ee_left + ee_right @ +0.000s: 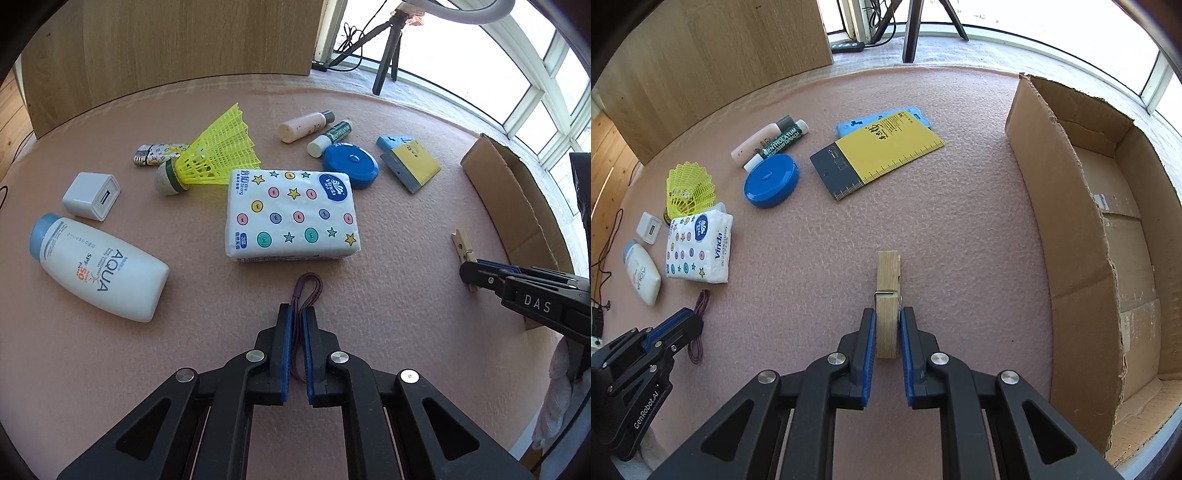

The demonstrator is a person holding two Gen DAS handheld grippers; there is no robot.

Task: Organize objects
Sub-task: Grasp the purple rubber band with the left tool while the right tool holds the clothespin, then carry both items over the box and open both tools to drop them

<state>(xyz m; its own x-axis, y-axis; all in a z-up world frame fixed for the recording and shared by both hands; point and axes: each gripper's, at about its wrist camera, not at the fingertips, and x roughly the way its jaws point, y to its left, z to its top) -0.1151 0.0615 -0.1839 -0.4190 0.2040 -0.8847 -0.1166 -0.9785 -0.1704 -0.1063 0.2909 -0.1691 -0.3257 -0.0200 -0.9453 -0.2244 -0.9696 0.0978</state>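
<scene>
Cardboard box (1071, 206) open at R side of mat. R gripper (886, 325) closed on clothespin (888, 295); L gripper (297, 317) narrow, pinching hair tie (308, 286). Risk: thin tie slips out, pin twists in pads.

A pink felt-covered worktop (388, 229) carries everything. Near its middle lies a white patterned tissue pack (291, 214). Touching the pack's far right corner sits a round blue tape measure (350, 165); beyond that lie two small tubes (317, 129) and a yellow-and-grey ruler card (412, 162). Left of the pack lie a yellow plastic shuttlecock (210, 151), a lighter (157, 154), a white charger cube (91, 196) and a white sunscreen bottle (99, 267). Just near of the pack lies a purple hair tie (308, 288); well right of it lie a wooden clothespin (888, 295) and an open cardboard box (1071, 206).
</scene>
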